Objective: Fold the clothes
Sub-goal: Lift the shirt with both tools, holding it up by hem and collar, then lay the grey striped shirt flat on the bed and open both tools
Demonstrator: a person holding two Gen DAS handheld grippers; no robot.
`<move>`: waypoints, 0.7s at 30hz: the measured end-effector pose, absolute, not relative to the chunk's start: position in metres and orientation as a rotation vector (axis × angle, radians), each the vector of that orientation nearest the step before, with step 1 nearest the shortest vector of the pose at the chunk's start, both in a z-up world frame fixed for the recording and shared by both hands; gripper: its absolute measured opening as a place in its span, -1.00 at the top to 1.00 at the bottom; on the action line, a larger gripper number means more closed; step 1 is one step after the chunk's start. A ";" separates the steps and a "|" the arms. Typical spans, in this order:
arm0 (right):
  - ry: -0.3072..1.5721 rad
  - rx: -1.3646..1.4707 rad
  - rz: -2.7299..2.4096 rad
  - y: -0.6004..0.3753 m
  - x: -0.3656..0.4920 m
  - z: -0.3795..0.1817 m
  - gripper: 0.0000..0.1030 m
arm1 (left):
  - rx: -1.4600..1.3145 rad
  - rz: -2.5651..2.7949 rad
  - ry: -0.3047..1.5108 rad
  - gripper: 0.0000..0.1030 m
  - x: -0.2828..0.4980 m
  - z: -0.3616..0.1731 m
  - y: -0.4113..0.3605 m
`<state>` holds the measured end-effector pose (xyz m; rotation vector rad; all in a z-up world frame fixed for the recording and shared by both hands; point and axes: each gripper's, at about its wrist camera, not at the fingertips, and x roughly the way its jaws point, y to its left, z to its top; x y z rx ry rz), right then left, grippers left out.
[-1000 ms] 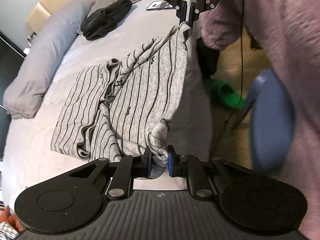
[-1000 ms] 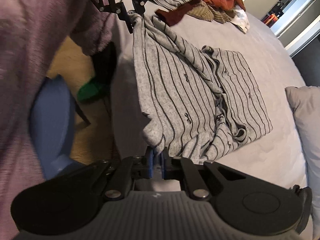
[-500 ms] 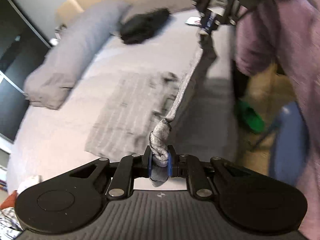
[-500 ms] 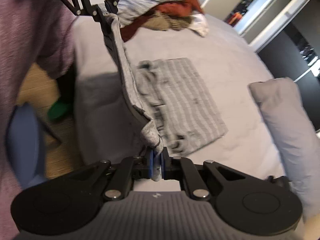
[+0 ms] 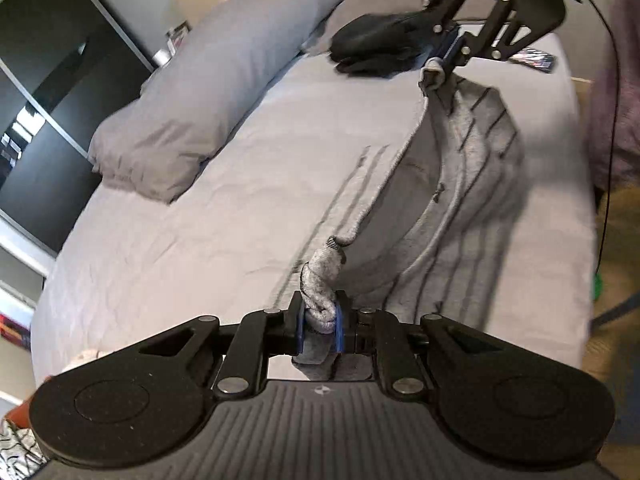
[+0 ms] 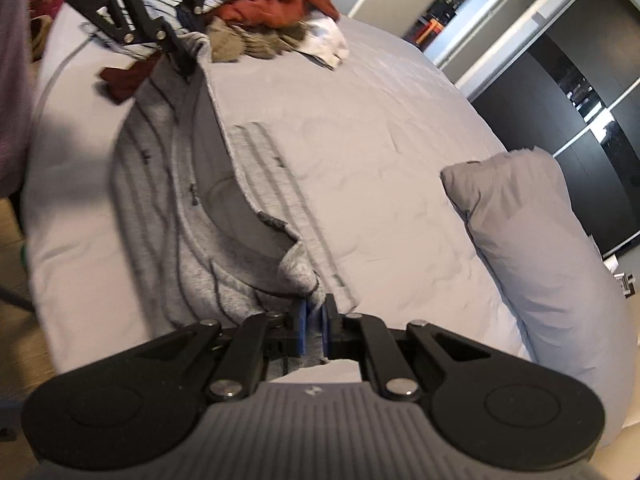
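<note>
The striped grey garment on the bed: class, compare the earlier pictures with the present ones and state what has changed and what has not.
The striped grey garment was half spread on the bed. Both claws have carried its held edge up and across over the part lying flat, folding it over. The left claw and right claw stay clamped on their corners. The pillow, black clothing and clothes pile lie unchanged.

A grey-sheeted bed (image 5: 200, 220) with a grey pillow (image 6: 540, 240) faces dark glossy wardrobe doors (image 6: 580, 72).
</note>
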<state>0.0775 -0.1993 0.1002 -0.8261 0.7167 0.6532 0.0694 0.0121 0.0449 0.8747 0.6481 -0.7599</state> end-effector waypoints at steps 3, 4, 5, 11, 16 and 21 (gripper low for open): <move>0.729 -0.812 0.655 -0.190 0.113 0.086 0.83 | 0.859 -0.751 0.686 0.77 0.098 0.036 0.014; 0.737 -0.809 0.655 -0.187 0.125 0.080 0.83 | 0.850 -0.747 0.702 0.77 0.108 0.032 0.015; 0.749 -0.803 0.651 -0.185 0.136 0.073 0.83 | 0.837 -0.742 0.722 0.77 0.118 0.027 0.016; 0.870 -0.717 0.639 -0.183 0.196 0.028 0.83 | 0.714 -0.747 0.839 0.77 0.176 -0.009 0.022; 0.966 -0.655 0.644 -0.187 0.220 -0.006 0.80 | 0.627 -0.749 0.911 0.73 0.203 -0.039 0.023; 0.976 -0.537 0.588 -0.200 0.229 -0.009 0.43 | 0.557 -0.739 0.921 0.63 0.206 -0.041 0.030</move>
